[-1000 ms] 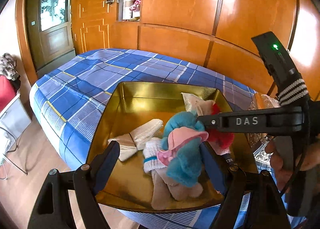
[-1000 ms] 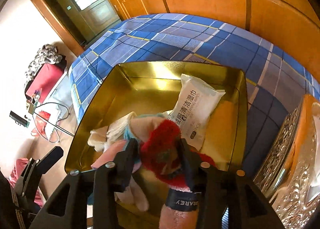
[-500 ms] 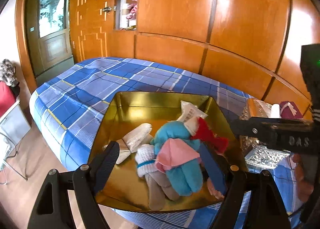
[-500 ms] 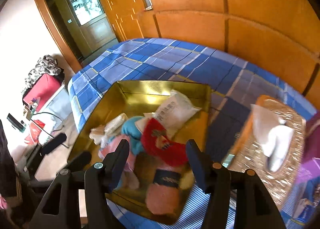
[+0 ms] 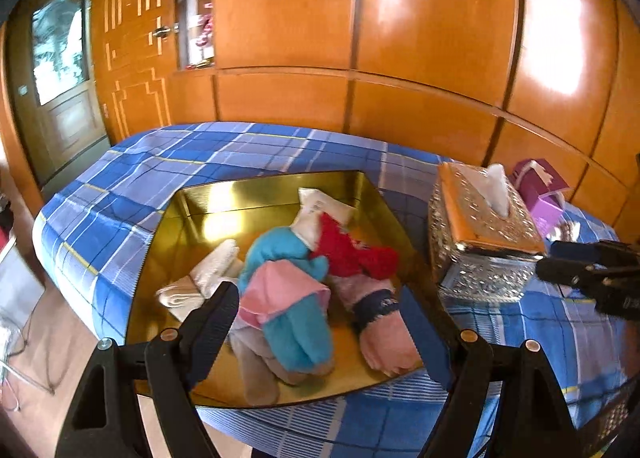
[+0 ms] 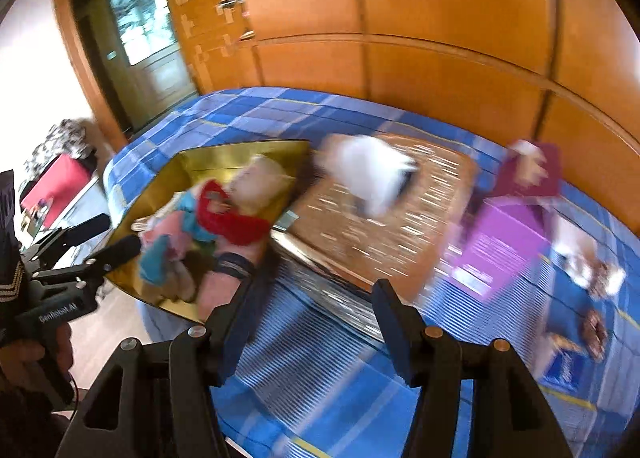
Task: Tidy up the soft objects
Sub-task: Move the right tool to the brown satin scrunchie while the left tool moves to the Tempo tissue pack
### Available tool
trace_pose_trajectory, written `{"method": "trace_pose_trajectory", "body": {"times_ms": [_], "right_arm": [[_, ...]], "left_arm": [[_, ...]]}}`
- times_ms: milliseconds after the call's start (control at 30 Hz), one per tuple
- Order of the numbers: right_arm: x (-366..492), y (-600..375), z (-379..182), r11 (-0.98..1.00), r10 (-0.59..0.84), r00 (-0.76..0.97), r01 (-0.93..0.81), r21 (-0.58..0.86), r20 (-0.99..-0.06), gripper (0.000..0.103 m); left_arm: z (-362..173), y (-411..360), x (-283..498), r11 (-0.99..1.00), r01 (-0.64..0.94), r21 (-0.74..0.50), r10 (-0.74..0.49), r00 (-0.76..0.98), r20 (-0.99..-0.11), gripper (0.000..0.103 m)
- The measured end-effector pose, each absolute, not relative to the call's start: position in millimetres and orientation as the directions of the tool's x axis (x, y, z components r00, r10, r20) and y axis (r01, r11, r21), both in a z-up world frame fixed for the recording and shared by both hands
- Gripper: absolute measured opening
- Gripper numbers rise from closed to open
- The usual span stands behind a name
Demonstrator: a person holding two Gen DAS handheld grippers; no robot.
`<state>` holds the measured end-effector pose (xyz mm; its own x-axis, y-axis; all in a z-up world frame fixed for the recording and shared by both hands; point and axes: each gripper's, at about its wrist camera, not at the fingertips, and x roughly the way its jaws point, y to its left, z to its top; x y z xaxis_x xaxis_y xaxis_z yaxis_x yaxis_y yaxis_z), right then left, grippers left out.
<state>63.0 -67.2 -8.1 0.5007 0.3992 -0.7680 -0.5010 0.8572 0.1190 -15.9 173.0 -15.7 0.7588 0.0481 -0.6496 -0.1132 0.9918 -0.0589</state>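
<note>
A silver-patterned tissue box is seen on a blue plaid bedspread, with a purple carton just beyond, backed by orange wooden wall panels.

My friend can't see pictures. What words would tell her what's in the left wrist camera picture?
A gold tray on a blue checked bed holds a pile of soft things: a red piece, a blue one, a pink one and white rolls. The left gripper hangs open in front of it. A shiny tissue box stands beside the tray.
</note>
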Motion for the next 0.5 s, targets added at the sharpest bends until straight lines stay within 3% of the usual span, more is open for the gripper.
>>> {"method": "trace_pose_trajectory", "body": {"times_ms": [500], "right_arm": [[90, -250, -14, 0.989, 0.115, 0.622, -0.001, 0.147, -0.775, 0.060]], "left_arm": [[-7, 95, -13, 0.987, 0.162, 0.009, -0.116, 0.741, -0.662, 0.083]]}}
